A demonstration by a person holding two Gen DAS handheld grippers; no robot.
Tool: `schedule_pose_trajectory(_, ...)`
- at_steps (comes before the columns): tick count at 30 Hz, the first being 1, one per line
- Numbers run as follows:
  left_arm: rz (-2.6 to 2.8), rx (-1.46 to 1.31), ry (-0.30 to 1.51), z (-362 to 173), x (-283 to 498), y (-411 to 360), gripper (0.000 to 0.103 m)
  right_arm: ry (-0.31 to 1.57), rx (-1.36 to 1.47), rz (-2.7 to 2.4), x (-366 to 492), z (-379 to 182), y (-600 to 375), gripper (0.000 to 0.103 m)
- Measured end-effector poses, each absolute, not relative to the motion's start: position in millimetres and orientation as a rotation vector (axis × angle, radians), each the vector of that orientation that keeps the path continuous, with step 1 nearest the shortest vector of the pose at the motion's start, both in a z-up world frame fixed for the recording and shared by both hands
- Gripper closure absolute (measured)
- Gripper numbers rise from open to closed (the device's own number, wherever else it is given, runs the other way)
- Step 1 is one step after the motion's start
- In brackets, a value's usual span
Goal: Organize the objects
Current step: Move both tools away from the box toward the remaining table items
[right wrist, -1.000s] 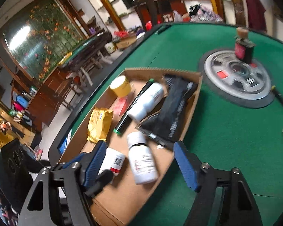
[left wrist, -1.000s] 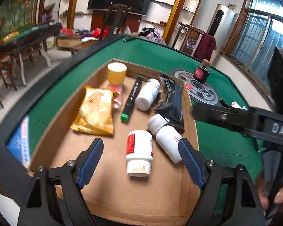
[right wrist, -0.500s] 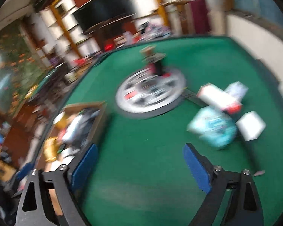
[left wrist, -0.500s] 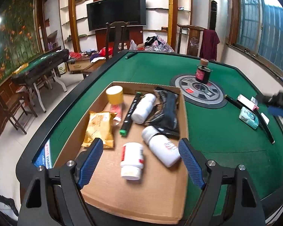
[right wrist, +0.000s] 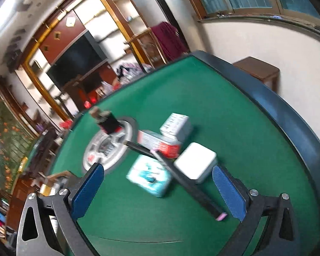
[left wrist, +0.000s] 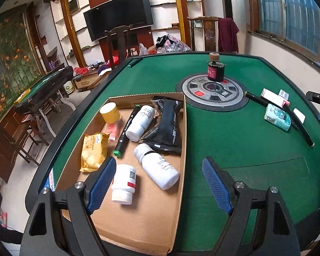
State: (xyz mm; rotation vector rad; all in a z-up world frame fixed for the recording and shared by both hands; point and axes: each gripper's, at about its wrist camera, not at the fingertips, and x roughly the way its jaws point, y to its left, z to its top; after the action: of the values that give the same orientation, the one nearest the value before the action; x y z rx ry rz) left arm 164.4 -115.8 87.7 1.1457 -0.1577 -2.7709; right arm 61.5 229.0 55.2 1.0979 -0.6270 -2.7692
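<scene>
The right gripper (right wrist: 157, 189), jaws opening and empty, faces the teal packet (right wrist: 149, 176) outside the cardboard box (left wrist: 182, 149). The next move is probably a grasp there. The left gripper (left wrist: 157, 185) hangs apart, empty.

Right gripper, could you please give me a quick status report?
Right gripper empty, jaws opening over the teal packet. Left gripper open, empty, above cardboard box. Long black stick lies against the packet.

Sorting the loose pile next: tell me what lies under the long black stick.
The black stick crosses over the teal packet and the red-and-white box, beside the white box. Whatever else it covers stays hidden; this view is blurred.
</scene>
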Motion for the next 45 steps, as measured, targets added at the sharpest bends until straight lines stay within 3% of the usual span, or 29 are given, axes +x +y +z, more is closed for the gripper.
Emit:
schedule_pose_trajectory(7, -2.746, 1.179, -0.229, 83.1, 155.5, -96.0, 0.021, -0.602, 1.088, -2.834, 39.2, 50.5, 255.6, 0.0)
schedule_pose_trajectory(14, -2.706, 1.212, -0.31, 75.3, 145.9, -76.7, 0.021, -0.721, 0.783, -3.0, 40.7, 60.4, 282.4, 0.0)
schedule_pose_trajectory(21, -2.703, 1.288, -0.306, 60.1, 130.8, -58.9, 0.021, -0.896, 0.997, -2.636, 15.9, 27.9, 295.0, 0.0)
schedule_pose_trajectory(34, -2.811, 1.362, -0.144, 39.8, 120.7, -48.7, 0.021, -0.529, 0.993, -2.471, 17.4, 32.8, 215.8, 0.0)
schedule_pose_trajectory(45, -2.801, 1.414, -0.004, 31.3, 118.8, -63.2, 0.021, -0.489, 1.104, -2.442, -11.8, 13.9, 195.5, 0.0)
